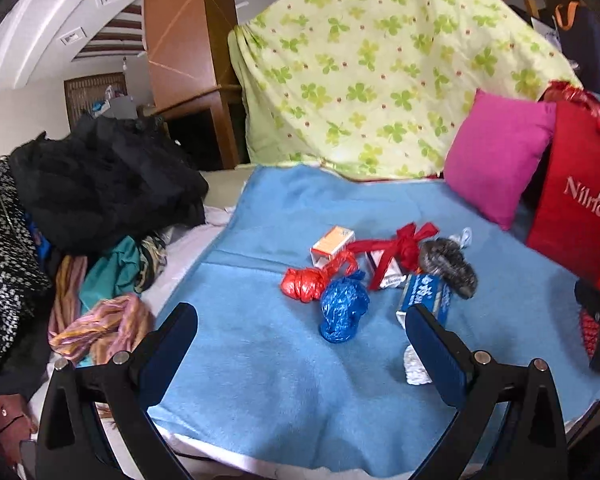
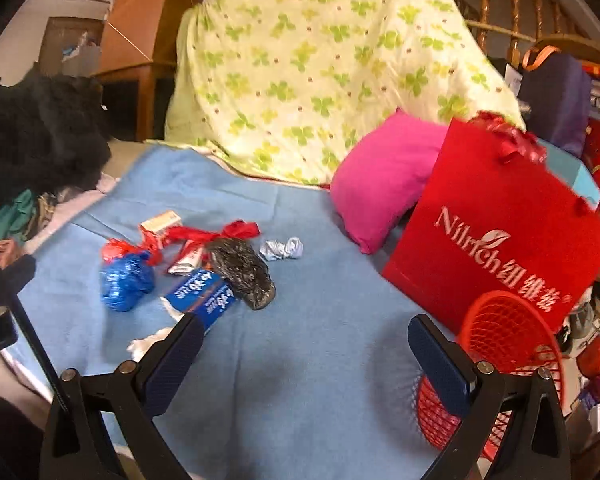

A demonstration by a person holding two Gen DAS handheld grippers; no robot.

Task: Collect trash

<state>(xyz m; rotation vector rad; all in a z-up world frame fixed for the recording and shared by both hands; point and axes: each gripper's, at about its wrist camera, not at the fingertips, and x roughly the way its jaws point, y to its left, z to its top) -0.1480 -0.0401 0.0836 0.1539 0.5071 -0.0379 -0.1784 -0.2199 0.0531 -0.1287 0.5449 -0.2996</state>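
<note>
Trash lies clustered mid-blanket (image 1: 260, 360) on the bed: a blue plastic wad (image 1: 343, 309), a red wad (image 1: 305, 285), a grey-black wad (image 2: 242, 270), small cartons (image 1: 332, 245), a blue box (image 2: 204, 300) and crumpled foil (image 2: 282, 249). I judge all of it light; wads are soft, slippery, best pinched across the bulk; cartons crush, so grip their flat sides. Left hand-held gripper (image 1: 302, 330) and right hand-held gripper (image 2: 306, 342) both stand wide, empty. A red basket (image 2: 508, 344) sits near the right, beside a red bag (image 2: 500, 236) and pink pillow (image 2: 380, 184); clothes (image 1: 100, 184) are heaped left.

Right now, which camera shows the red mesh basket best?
The right wrist view: the red mesh basket shows its rim and lattice beside the open right gripper. The left wrist view catches only a red sliver at its right edge.
</note>
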